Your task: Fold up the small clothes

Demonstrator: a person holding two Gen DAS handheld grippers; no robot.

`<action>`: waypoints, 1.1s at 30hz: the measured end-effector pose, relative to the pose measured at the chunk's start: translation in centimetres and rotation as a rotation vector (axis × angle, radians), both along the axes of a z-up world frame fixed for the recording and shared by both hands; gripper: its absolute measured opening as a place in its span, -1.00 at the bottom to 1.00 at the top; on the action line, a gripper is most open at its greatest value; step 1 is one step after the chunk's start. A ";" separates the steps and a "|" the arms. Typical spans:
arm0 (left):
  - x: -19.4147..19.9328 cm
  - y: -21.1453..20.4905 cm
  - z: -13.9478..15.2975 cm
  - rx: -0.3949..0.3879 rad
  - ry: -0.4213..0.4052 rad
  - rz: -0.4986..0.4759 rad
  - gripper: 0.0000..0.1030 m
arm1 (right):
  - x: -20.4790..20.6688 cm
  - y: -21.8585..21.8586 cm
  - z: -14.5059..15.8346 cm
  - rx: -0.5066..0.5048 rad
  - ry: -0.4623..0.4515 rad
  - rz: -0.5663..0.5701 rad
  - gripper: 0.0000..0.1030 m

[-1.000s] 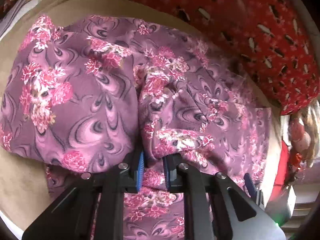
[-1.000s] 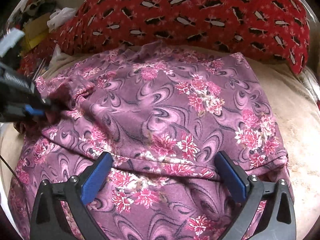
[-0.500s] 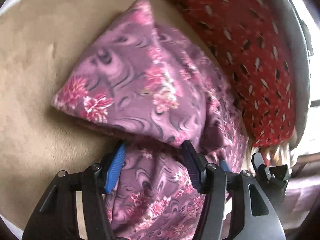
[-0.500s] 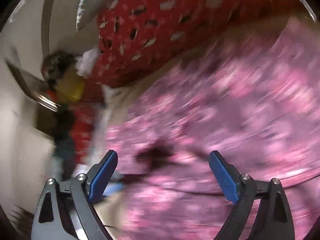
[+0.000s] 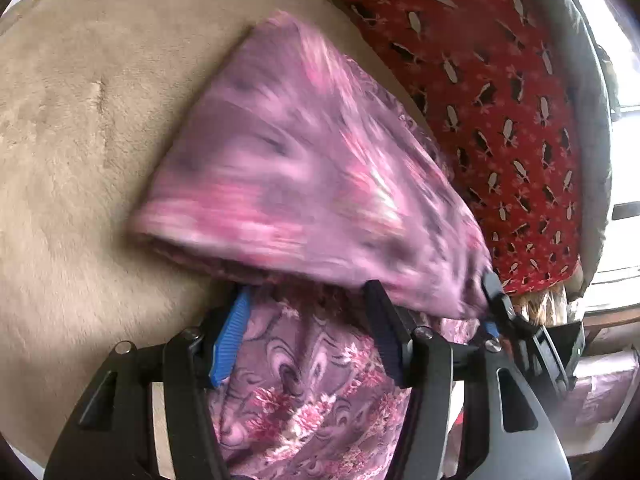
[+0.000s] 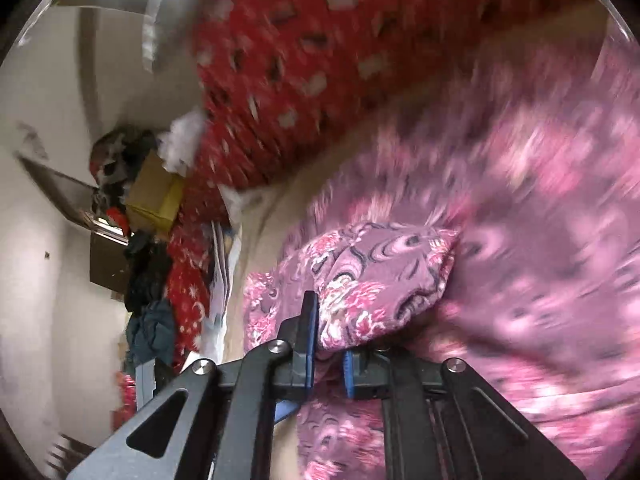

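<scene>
The right gripper (image 6: 326,354) has just clamped a bunched corner of the purple floral garment (image 5: 304,184) beside the red patterned pillow (image 5: 492,92), while the half-open, empty left gripper (image 5: 308,332) hovers alongside, so another fold looks imminent.

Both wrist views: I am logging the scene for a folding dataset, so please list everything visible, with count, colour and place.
Floral garment: one, purple with pink flowers, partly folded on the blanket, a corner bunched in the right gripper.
Beige blanket: one, tan, plush, under the garment.
Red patterned fabric: one, red with black and white marks, behind the garment.
Cardboard box: one, yellow-brown, in the clutter at the left of the right wrist view.
Dark clothes: a pile, count unclear, below the box.
Left gripper: one, black with blue pads, jaws apart over the garment.
Right gripper: one, black with blue pads, jaws just closed onto a bunched corner of the garment.
</scene>
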State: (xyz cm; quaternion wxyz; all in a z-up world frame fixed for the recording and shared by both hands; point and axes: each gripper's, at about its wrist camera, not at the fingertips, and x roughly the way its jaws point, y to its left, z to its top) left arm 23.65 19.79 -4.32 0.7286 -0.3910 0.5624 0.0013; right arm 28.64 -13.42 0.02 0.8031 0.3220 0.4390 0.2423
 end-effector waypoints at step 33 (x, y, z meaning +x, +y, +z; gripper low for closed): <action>1.9 -6.4 0.3 0.277 0.030 -0.157 0.02 | -1.2 -19.5 -2.9 -0.327 0.087 -0.244 -0.73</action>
